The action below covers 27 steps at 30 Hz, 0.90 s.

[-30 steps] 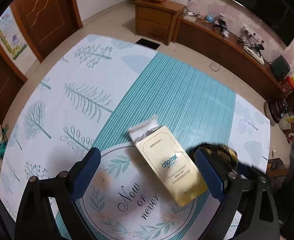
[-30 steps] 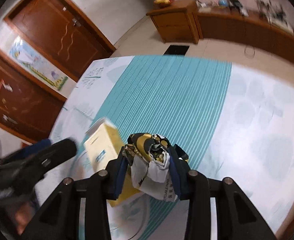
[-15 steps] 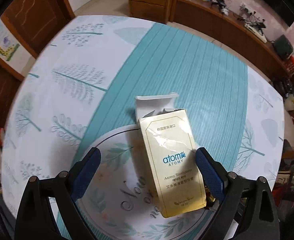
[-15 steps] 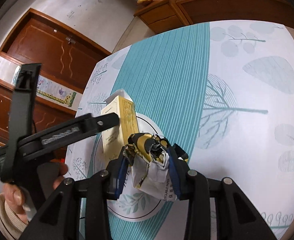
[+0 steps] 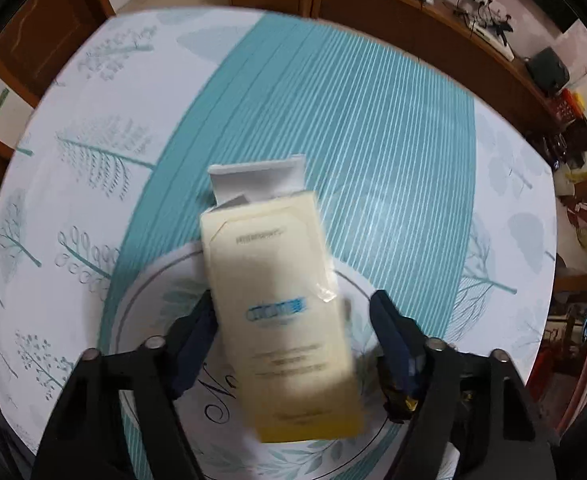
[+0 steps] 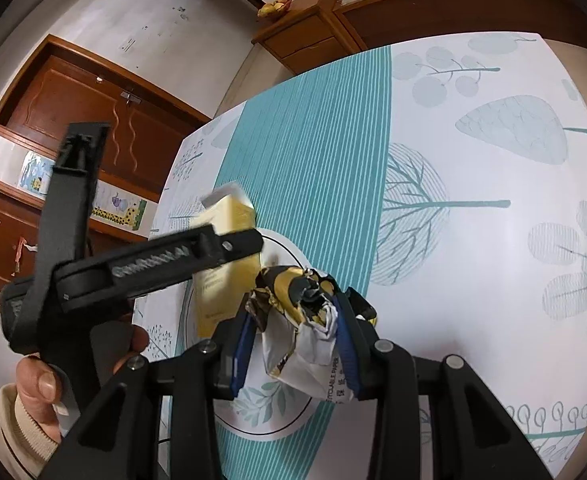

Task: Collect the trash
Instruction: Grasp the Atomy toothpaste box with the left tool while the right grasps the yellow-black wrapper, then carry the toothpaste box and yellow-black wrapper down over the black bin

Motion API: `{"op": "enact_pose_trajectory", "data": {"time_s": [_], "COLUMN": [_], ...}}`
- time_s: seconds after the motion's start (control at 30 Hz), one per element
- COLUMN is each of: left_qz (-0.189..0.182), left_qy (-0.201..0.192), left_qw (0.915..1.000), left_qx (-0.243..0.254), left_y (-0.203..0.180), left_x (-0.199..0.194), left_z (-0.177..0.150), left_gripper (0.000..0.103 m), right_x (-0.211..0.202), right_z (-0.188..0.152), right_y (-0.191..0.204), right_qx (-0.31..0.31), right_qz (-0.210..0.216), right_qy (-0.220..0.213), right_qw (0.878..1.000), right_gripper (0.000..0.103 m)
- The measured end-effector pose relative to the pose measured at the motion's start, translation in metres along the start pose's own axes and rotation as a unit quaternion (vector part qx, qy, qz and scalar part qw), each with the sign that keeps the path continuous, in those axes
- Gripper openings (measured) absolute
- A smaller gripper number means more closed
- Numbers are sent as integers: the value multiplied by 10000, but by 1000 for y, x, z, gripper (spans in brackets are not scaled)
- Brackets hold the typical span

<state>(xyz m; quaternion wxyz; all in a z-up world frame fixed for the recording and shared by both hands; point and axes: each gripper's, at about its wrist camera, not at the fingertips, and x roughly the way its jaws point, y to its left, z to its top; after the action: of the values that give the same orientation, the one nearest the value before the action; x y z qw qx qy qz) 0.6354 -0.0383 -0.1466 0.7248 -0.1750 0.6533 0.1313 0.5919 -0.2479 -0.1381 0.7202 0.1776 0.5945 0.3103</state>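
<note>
Teal-striped tablecloth (image 5: 373, 128), cream carton (image 5: 277, 304) with torn-open flap between closing left gripper (image 5: 293, 344), right gripper (image 6: 293, 344) clamping crumpled wrapper (image 6: 297, 320)

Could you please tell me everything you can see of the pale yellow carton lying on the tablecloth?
The pale yellow carton is a long, flat cardboard box with blurred blue lettering on its face and a darker yellow band at its near end. Its white end flap at the far end stands open. It lies flat on the tablecloth, half on the round printed motif, half on the teal stripes. The left gripper straddles it, jaws closing; whether the pads touch yet is unclear.
</note>
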Motion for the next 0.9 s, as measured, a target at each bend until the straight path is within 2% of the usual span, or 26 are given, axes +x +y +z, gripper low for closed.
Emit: {"op": "enact_pose_trajectory", "data": {"time_s": [0.03, 0.13, 0.3, 0.6, 0.9], "left_qz": [-28, -134, -129, 13, -138], "left_qy": [86, 39, 0, -282, -622], "left_qw": [10000, 9999, 9999, 9966, 9842], "left_qx": [-32, -99, -48, 779, 1653], "left_y": [2, 8, 17, 15, 53], "left_x": [4, 4, -1, -42, -104], "left_z": [0, -3, -15, -74, -158], "left_gripper": [57, 53, 52, 51, 51], "right_x": [0, -2, -3, -10, -41], "right_z": [0, -1, -4, -23, -81], "right_y": [0, -2, -2, 9, 45], "right_qx": [7, 29, 61, 181, 303], "right_qz": [3, 3, -19, -57, -214], "right_qy": [-9, -26, -42, -162, -558], "right_qw": [10000, 10000, 10000, 9997, 9978], "right_gripper": [37, 37, 37, 37, 37]}}
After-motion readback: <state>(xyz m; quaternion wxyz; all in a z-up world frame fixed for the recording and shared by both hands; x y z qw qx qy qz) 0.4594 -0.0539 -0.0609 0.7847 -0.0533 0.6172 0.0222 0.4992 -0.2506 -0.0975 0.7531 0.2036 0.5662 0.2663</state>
